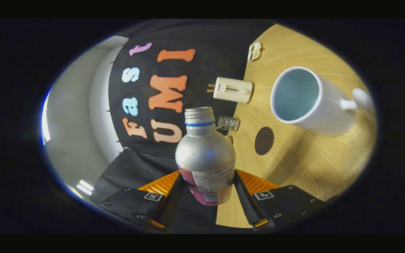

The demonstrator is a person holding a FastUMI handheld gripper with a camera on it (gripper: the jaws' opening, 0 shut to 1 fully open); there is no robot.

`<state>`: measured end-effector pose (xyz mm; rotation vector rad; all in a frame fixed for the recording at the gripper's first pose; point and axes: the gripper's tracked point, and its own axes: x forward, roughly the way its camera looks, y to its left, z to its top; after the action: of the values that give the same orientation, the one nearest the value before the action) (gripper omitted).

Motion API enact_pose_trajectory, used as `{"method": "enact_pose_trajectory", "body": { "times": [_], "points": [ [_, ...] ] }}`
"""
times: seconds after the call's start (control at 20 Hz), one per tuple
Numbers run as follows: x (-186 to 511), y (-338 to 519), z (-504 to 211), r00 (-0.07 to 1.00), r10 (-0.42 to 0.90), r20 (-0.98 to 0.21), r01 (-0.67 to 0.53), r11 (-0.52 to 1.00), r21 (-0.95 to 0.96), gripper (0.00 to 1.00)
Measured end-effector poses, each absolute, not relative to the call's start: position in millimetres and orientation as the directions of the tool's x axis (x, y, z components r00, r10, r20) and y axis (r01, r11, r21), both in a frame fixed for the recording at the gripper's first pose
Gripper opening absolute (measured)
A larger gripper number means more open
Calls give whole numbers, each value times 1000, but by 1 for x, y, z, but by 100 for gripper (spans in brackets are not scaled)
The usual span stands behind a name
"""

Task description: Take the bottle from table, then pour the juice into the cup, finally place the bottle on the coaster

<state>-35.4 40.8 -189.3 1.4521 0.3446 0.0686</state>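
Note:
A silver bottle (205,154) with a blue neck ring and a pink and white label sits between my fingers, and my gripper (207,191) is shut on its lower body. The bottle's mouth is uncapped. The view is rolled, so the wooden table (304,165) stands almost on edge to the right of the bottle. A white cup (309,102) with a handle rests on the table beyond the fingers, its mouth facing me and its inside pale. A dark round coaster (264,141) lies on the table between the bottle and the cup.
A white box with a slider (233,90) lies at the table's far edge. A small ribbed clear object (228,123) sits just behind the bottle's neck. A small white case (254,51) lies farther off. The booth's black cloth wall hangs behind.

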Motion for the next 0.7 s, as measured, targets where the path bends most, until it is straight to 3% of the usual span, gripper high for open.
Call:
{"method": "enact_pose_trajectory", "body": {
  "times": [0.7],
  "points": [
    [-37, 42, -193, 945, 280, -166, 192, -69, 979, 78]
  ]
}}
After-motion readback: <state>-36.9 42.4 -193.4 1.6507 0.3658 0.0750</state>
